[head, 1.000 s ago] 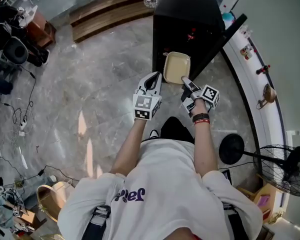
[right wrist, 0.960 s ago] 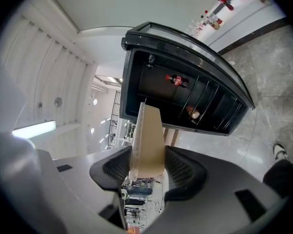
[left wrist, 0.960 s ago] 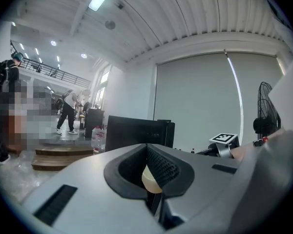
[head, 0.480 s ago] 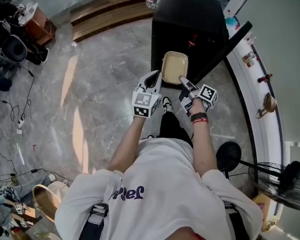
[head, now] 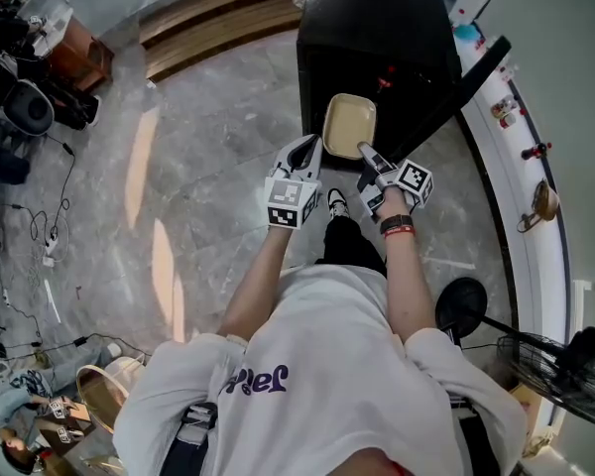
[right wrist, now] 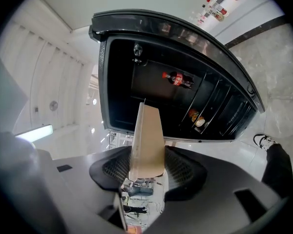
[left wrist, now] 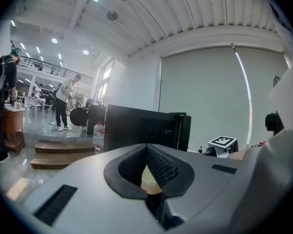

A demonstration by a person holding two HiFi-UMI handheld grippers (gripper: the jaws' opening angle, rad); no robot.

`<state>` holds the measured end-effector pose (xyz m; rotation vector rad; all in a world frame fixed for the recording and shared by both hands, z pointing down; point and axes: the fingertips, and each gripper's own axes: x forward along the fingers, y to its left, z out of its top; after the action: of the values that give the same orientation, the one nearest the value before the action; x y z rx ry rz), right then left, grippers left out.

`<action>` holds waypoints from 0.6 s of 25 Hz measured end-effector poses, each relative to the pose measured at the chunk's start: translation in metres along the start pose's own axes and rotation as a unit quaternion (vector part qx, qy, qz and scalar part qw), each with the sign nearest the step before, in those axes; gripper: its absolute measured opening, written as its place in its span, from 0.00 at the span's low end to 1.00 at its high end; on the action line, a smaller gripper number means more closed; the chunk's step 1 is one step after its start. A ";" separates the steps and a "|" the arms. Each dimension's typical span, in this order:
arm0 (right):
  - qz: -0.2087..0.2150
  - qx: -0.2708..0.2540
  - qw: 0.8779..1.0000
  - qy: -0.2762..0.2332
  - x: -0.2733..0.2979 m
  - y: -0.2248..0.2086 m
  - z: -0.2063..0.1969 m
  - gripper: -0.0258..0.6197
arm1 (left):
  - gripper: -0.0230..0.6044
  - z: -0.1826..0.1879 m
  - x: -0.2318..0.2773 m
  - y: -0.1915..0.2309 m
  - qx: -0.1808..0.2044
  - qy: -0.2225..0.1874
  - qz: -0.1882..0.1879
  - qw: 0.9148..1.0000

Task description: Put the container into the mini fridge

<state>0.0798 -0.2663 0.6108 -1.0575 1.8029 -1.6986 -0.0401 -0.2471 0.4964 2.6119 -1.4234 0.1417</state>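
Left gripper (head: 312, 147), right gripper (head: 364, 150): fingers clamped on container (head: 349, 124) (cream) before open mini fridge (head: 377, 18), bottle (right wrist: 178, 78) inside.

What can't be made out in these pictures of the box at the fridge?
Inside the mini fridge, head view: mostly hidden under its own top.
The door items, right gripper view: too small to name.
The container: contents unseen, edge-on in right gripper view, a flat beige face in head view.
Left gripper view: the left gripper hides all but a sliver of it.
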 end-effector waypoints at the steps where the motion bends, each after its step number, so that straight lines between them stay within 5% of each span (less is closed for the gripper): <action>1: -0.001 0.003 1.000 0.001 0.003 -0.002 0.003 0.38 | 0.07 0.001 0.005 0.001 0.001 0.000 -0.001 1.000; 15: -0.005 0.001 1.000 -0.001 0.049 -0.022 0.045 0.38 | 0.07 -0.004 0.060 0.018 -0.007 0.002 -0.006 1.000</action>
<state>0.0894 -0.3316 0.6346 -1.0695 1.7973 -1.7041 -0.0226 -0.3051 0.5113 2.6068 -1.4012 0.1359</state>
